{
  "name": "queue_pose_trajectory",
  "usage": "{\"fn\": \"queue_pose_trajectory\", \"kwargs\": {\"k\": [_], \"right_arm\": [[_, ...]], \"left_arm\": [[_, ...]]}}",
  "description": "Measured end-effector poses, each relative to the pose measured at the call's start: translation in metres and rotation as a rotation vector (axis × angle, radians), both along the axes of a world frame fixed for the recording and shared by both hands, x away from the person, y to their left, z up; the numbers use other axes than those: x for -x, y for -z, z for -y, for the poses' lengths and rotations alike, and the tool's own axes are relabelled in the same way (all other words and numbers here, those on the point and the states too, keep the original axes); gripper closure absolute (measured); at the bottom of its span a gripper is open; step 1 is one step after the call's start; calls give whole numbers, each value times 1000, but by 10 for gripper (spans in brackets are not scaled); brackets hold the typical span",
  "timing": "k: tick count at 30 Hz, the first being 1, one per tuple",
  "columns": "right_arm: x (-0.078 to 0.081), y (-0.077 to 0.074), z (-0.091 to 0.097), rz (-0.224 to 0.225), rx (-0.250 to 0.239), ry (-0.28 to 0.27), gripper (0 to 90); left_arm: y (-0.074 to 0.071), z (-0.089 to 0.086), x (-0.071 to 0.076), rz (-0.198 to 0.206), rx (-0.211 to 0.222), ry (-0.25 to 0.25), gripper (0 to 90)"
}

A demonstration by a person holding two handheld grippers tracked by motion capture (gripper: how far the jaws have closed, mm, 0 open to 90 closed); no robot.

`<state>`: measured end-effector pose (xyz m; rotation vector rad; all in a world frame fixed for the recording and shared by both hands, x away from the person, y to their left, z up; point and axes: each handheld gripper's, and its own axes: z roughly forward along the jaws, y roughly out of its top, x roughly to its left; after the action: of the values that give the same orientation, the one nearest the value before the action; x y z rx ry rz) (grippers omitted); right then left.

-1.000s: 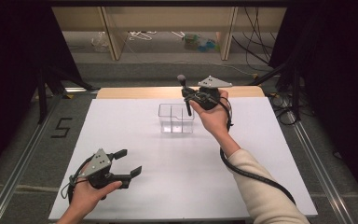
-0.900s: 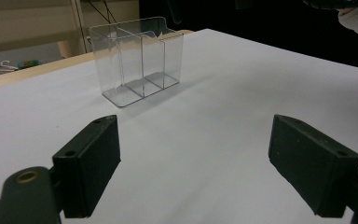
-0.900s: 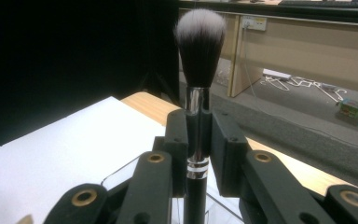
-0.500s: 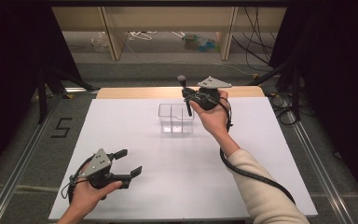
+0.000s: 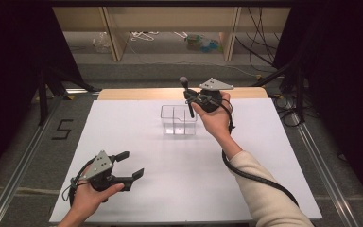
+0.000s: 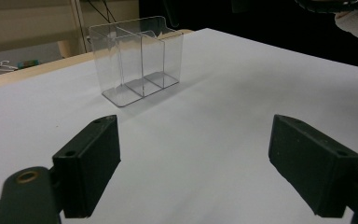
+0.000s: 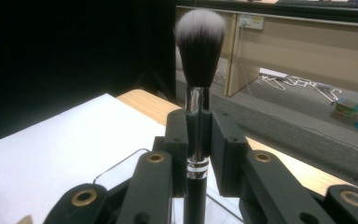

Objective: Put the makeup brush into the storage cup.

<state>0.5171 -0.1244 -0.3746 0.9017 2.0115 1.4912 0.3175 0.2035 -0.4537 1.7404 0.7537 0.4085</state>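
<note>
A makeup brush [image 7: 198, 70] with a black handle, silver ferrule and white-tipped bristles stands upright between the jaws of my right gripper [image 7: 199, 140], which is shut on it. In the high view the right gripper [image 5: 199, 100] holds the brush [image 5: 187, 94] above the right end of a clear plastic organiser [image 5: 177, 120] with dividers at the back middle of the white table. My left gripper [image 5: 128, 165] rests near the front left of the table, open with nothing between its jaws. From the left gripper view the organiser [image 6: 135, 60] stands well ahead of the open left gripper [image 6: 193, 163].
The white table top [image 5: 179, 179] ends in a wooden strip [image 5: 137, 93] at the back. Dark curtains flank both sides. A black cable [image 5: 255, 175] trails along the right forearm. Floor rails run beside the table, with a "5" [image 5: 62, 128] marked at the left.
</note>
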Motion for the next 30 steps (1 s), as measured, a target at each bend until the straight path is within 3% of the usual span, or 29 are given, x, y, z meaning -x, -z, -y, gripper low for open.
{"fn": "queue_pose_trajectory", "kwargs": {"k": [1,30], "right_arm": [[0,1,0,-4,-6,0,785],[-4,9,-2,15,17,15,785]], "left_arm": [[0,-1,-2,23,-17,-2,163],[-1,-2,-1,22,-18,-7,163]]}}
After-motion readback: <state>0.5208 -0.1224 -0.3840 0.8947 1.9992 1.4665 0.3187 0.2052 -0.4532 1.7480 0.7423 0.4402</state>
